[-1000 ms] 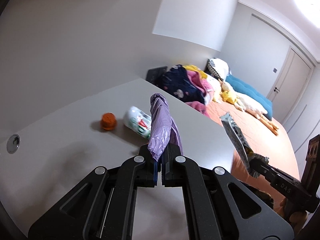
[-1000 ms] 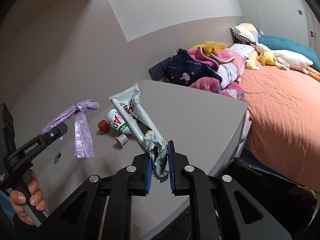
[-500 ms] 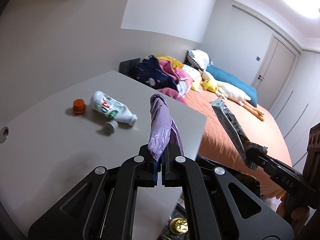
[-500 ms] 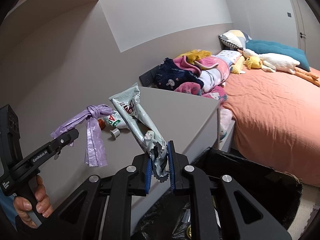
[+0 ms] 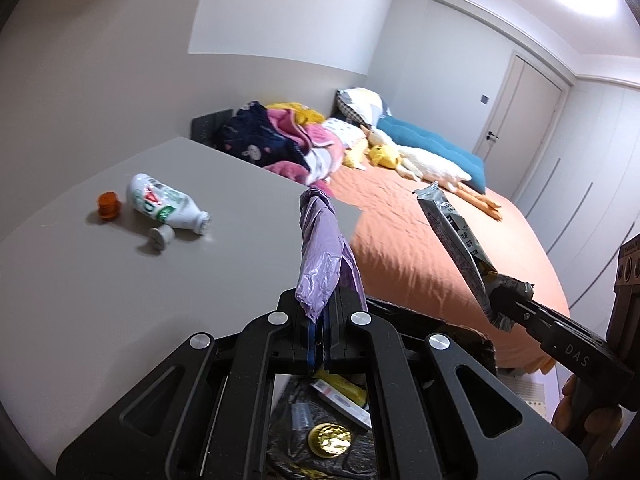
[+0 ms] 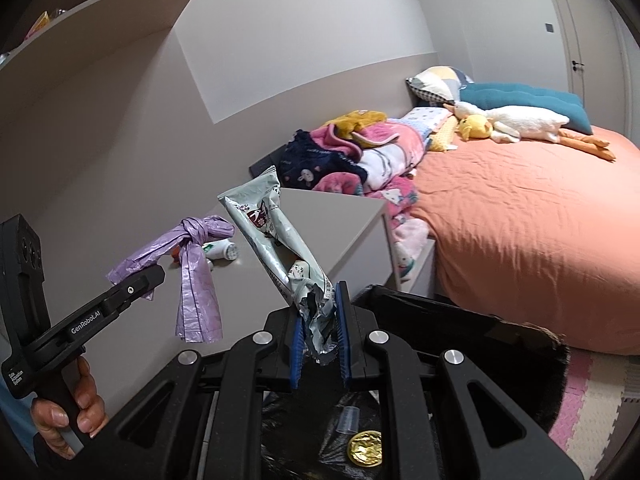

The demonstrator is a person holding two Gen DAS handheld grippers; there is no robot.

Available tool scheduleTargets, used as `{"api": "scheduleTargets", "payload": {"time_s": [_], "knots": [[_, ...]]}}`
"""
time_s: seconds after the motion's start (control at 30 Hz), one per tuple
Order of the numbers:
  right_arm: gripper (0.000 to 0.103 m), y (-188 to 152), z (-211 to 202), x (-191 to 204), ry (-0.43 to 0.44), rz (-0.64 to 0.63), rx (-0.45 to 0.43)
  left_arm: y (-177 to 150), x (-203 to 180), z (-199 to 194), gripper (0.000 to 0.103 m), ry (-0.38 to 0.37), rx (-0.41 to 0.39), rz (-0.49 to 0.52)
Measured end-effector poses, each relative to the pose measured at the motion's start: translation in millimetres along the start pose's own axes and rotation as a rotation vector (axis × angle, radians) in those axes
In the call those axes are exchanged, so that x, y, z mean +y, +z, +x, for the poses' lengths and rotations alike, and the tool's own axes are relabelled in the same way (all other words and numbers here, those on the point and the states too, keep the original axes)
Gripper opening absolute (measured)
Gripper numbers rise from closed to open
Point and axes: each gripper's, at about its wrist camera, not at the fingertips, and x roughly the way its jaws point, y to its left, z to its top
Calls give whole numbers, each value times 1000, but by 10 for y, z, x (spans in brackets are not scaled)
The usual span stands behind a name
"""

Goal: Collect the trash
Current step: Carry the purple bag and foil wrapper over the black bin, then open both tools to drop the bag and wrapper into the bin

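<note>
Bedroom in a home. A bed (image 6: 520, 232) with an orange sheet fills the right side of both views. At its head, upper centre: a checked pillow (image 6: 434, 84), a long teal cushion (image 6: 532, 100), and a plush goose (image 6: 516, 122) lying beside a yellow plush duck (image 6: 476, 126). A heap of folded clothes and blankets (image 6: 352, 156), navy and pink, sits at the near corner of the bed. A grey desktop (image 5: 120, 272) stands against the wall on the left, just beside the bed. Plain two-tone walls; a closed white door (image 5: 520, 108) with a lever handle at upper right. Pink and beige foam floor mats (image 6: 580, 400) at lower right. A black-lined trash bin (image 6: 460, 328) stands between desk and bed.
</note>
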Motion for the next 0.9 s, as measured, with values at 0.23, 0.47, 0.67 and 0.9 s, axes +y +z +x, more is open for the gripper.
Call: {"api": "scheduleTargets", "payload": {"time_s": [0.23, 0.47, 0.67, 0.9], "knots": [[16, -55, -160, -202, -40, 25, -14, -84, -289, 105, 1, -51, 31, 45], [15, -118, -311, -404, -66, 62, -30, -171, -519, 222, 1, -99, 69, 84], [16, -166, -422, -578, -93, 93, -39, -250, -678, 379, 1, -149, 155, 107], [73, -171, -623, -777, -179, 169, -125, -333, -713, 553, 96, -107, 217, 120]]}}
